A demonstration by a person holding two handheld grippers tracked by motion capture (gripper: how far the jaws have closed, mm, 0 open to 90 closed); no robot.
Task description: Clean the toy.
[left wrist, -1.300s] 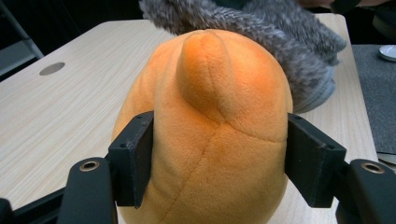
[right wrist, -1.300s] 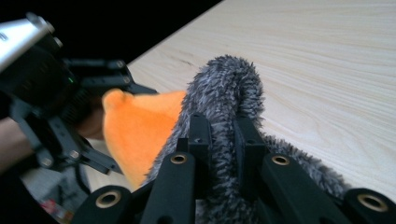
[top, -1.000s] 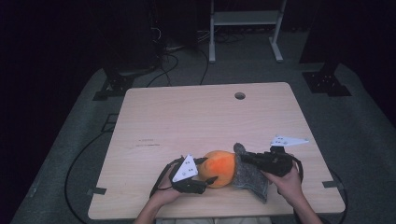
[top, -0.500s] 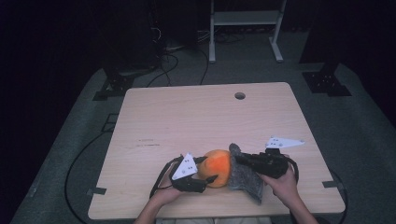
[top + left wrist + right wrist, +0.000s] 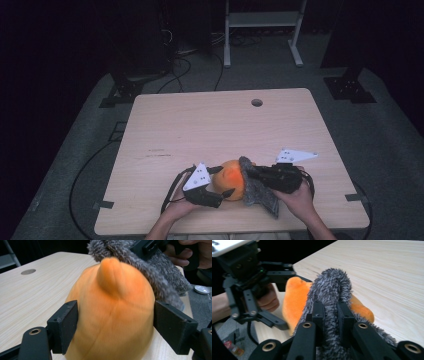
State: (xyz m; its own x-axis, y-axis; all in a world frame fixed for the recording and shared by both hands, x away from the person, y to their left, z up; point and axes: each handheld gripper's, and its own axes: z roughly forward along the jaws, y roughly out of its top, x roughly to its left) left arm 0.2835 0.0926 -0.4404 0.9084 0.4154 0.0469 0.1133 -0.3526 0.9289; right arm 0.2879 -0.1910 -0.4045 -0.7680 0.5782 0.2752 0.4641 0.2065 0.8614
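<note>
An orange, soft-looking rounded thing with a stubby tip (image 5: 229, 181) (image 5: 112, 315) lies near the table's front edge. My left gripper (image 5: 226, 182) (image 5: 115, 322) has a jaw on each side of it. Its jaws have just been opening, and the pads (image 5: 65, 327) now stand right at the flanks without squeezing. My right gripper (image 5: 248, 175) (image 5: 331, 308) is shut on a fold of grey fuzzy cloth (image 5: 259, 194) (image 5: 332, 287). The cloth (image 5: 152, 272) drapes over the orange thing's right side and top.
The light wooden table (image 5: 210, 125) has a round cable hole (image 5: 257, 102) at the back. Both hands work close to its front edge. Beyond the table are dark floor, cables and a white metal stand (image 5: 260, 20).
The right gripper and the grey cloth have shifted a little to the left, onto the orange thing. The left hand has stayed put.
</note>
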